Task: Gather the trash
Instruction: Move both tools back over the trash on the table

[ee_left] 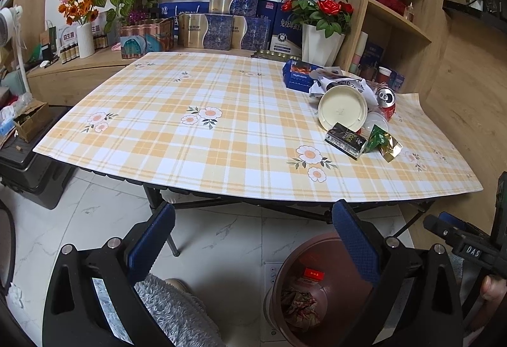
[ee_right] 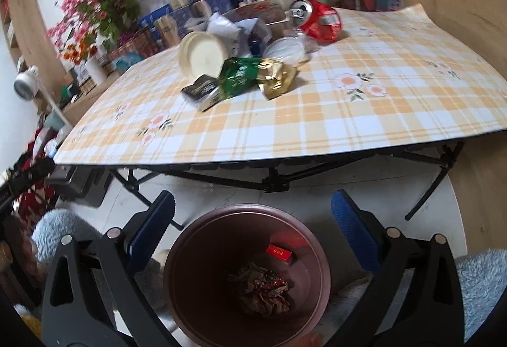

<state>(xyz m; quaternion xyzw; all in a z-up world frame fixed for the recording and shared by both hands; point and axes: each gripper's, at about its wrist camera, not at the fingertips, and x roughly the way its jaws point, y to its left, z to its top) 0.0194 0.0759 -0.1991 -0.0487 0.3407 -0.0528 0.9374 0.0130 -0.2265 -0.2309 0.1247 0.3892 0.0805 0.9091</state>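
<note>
A pile of trash lies on the right part of the plaid table point(ee_left: 190, 138): a cream lid point(ee_left: 342, 107), a crushed red can point(ee_left: 387, 99), a black packet point(ee_left: 345, 140), a green and gold wrapper point(ee_left: 383, 141), a blue box point(ee_left: 296, 74) and crumpled paper point(ee_left: 336, 84). The same pile shows in the right wrist view: lid point(ee_right: 202, 54), can point(ee_right: 318, 19), wrapper point(ee_right: 253, 76). A brown bin point(ee_right: 247, 271) stands on the floor below the table edge, holding a crumpled wrapper point(ee_right: 263, 286) and a red pack point(ee_right: 280, 253). My left gripper point(ee_left: 253, 248) is open and empty. My right gripper point(ee_right: 253, 242) is open and empty above the bin.
Flower pots, a white vase point(ee_left: 320, 44) with red roses and stacked gift boxes point(ee_left: 221, 20) stand behind the table. Wooden shelves point(ee_left: 399, 14) rise at the right. A cardboard box point(ee_left: 30, 122) sits on a black case at the left. The bin also shows in the left wrist view point(ee_left: 304, 293).
</note>
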